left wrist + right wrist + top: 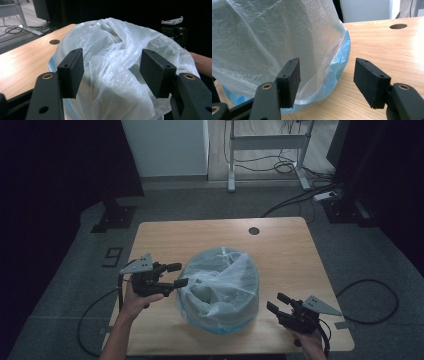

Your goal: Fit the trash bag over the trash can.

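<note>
1. We are holding the left gripper [176,275] beside a translucent white plastic bag [220,287] lining a round blue bin [227,327] mid-bench [280,245], jaws gaping, gripping nothing.
2. We are keeping the right gripper [276,303] near the bin's base, jaws wide, empty.
3. We are risking a tear: the film is thin and a pinched fold could rip.
4. The bag is hiding whatever sits inside.

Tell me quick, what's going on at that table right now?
Left gripper open, jaws at the plastic bag, nothing pinched. Right gripper open, beside the bag's lower edge, apart from it. Bag drapes over a blue bin. Nothing in the way.
</note>
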`<move>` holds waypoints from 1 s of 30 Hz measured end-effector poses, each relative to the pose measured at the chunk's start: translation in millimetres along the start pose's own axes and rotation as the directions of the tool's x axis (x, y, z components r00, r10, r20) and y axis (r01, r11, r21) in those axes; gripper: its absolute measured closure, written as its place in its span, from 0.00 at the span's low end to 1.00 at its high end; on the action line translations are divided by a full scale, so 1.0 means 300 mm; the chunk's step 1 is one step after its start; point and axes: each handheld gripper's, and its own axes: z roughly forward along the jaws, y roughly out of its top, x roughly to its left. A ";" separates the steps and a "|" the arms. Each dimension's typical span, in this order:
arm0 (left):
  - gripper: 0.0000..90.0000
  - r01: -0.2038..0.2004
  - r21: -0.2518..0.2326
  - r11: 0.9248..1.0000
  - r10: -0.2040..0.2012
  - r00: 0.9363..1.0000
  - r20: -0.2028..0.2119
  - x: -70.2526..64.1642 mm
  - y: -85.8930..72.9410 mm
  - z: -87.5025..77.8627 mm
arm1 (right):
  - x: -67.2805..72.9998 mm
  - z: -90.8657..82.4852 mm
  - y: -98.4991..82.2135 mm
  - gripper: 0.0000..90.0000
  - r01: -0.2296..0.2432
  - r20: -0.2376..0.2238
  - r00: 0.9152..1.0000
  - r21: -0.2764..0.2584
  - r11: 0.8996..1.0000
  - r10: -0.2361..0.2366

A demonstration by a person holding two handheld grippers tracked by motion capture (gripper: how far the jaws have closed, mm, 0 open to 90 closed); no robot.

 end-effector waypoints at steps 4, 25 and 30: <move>0.43 0.009 0.025 1.000 -0.009 1.000 -0.006 0.024 0.012 0.013 | -0.006 0.002 -0.004 0.43 -0.017 -0.004 1.000 0.001 1.000 0.017; 0.74 0.027 0.153 0.988 -0.006 0.991 -0.132 0.117 0.068 0.142 | 0.107 0.028 0.033 0.40 0.077 -0.079 0.994 -0.016 0.997 -0.078; 0.90 0.068 0.130 0.989 -0.050 0.989 -0.141 0.131 0.067 0.134 | 0.137 0.046 0.035 0.34 0.129 -0.114 0.985 -0.013 0.992 -0.130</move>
